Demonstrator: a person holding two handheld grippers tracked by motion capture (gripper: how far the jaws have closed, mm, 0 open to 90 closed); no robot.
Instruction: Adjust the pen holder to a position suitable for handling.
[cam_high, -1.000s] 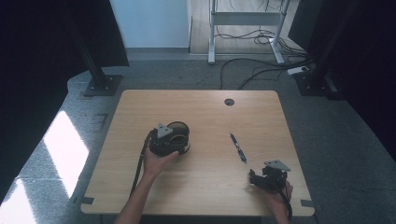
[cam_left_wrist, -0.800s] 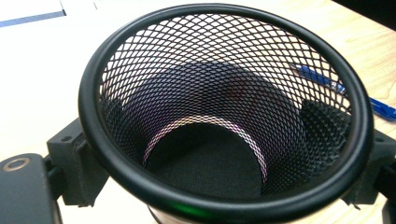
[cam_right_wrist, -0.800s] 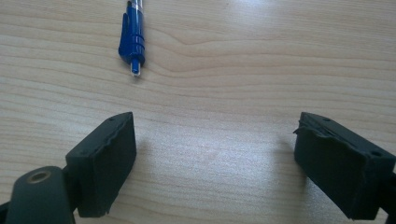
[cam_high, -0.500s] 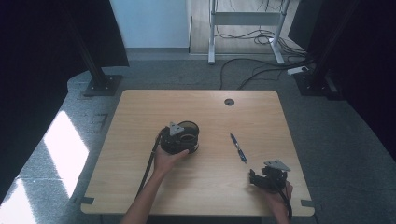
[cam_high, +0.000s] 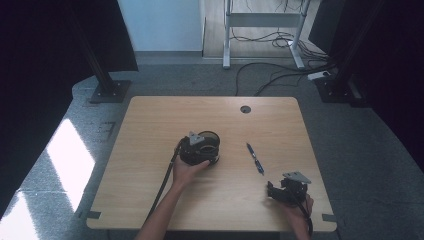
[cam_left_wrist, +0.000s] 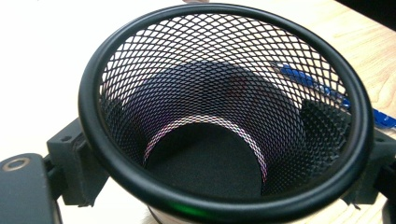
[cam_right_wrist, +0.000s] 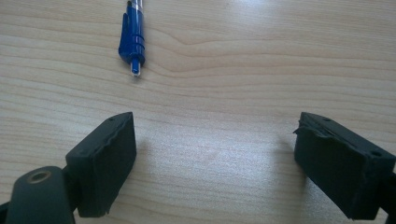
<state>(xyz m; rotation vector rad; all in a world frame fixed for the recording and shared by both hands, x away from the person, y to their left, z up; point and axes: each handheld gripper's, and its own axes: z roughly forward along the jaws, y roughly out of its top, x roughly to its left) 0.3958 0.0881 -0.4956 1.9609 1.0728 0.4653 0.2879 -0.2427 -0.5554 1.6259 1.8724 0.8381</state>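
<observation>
Gripping the black mesh cup (cam_high: 202, 148) is the left gripper (cam_high: 199, 150): in the left gripper view its jaws clamp the cup's wall from both sides, pads pressed against the mesh (cam_left_wrist: 322, 126), cup mouth facing the camera. Cup interior looks empty, dark solid base visible. High view puts cup and left gripper near the middle of the wooden table (cam_high: 150, 120), left hand (cam_high: 186, 172) just behind it, cable trailing back along the forearm.

Right gripper (cam_high: 281, 190): jaws wide apart, nothing between them, bare wood between the pads (cam_right_wrist: 107, 158) in the right gripper view. It sits low over the table near the front right corner, right hand (cam_high: 300, 207) behind it, grey three-cornered plate on top.

Blue pen (cam_high: 255, 158) lies flat on the table between the two grippers, apart from both, to the right of the cup. Right gripper view shows its clip end (cam_right_wrist: 132, 35) ahead of the left jaw, not touching. Through the mesh in the left gripper view the pen (cam_left_wrist: 308, 81) shows just beyond the cup's far side.

Round cable hole (cam_high: 245, 109) near the table's far edge.
</observation>
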